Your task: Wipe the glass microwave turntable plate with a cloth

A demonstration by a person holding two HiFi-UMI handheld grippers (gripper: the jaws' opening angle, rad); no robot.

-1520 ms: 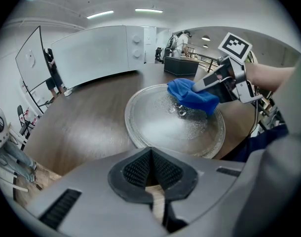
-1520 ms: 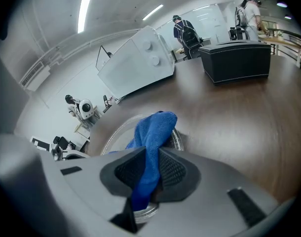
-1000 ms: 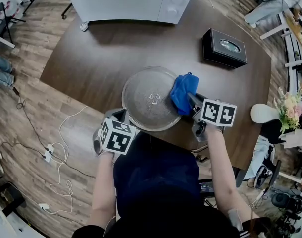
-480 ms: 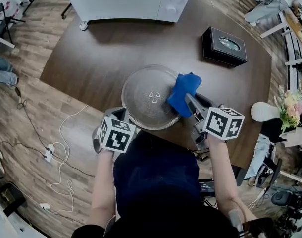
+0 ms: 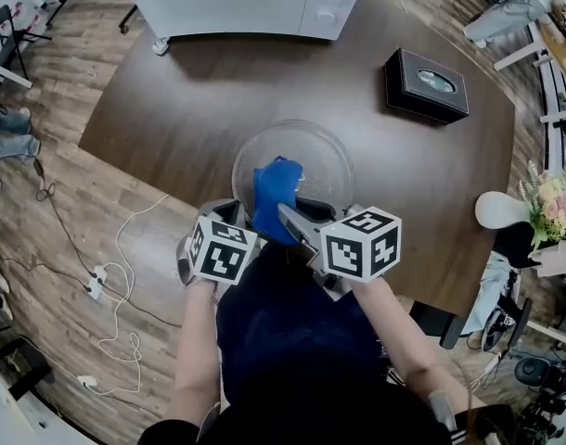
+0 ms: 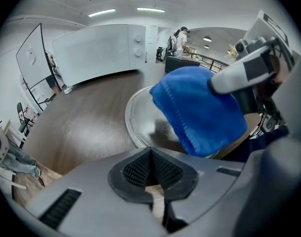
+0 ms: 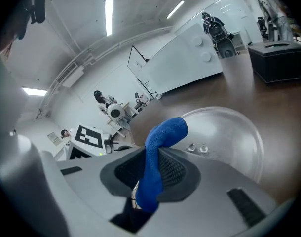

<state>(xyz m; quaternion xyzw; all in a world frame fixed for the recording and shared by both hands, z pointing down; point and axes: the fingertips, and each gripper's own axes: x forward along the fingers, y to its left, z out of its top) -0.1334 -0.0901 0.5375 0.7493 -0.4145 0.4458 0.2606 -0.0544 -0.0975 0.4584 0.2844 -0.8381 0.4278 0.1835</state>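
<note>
- Blue fleecy cloth [image 7: 159, 144] is pinched between the black ribbed pads of the right gripper [image 7: 150, 168]. Its loose end curls up ahead of the tips and a short tail hangs below them.
- That gripper reaches in from the person's right, and the cloth lies over the near-left part of the clear round glass turntable plate [image 5: 322, 158].
- The left gripper [image 6: 151, 154] has its pads pressed together, tips right at the plate's near-left rim (whether glass is nipped between them cannot be made out).
- The plate lies flat on the dark brown round wooden table [image 5: 162, 109], close to the person's edge, the small nubs at its centre showing bare.
- At the far edge stands a white microwave oven [image 5: 237, 3]. A black rectangular box [image 5: 426, 85] sits far right, well apart from the plate.
</note>
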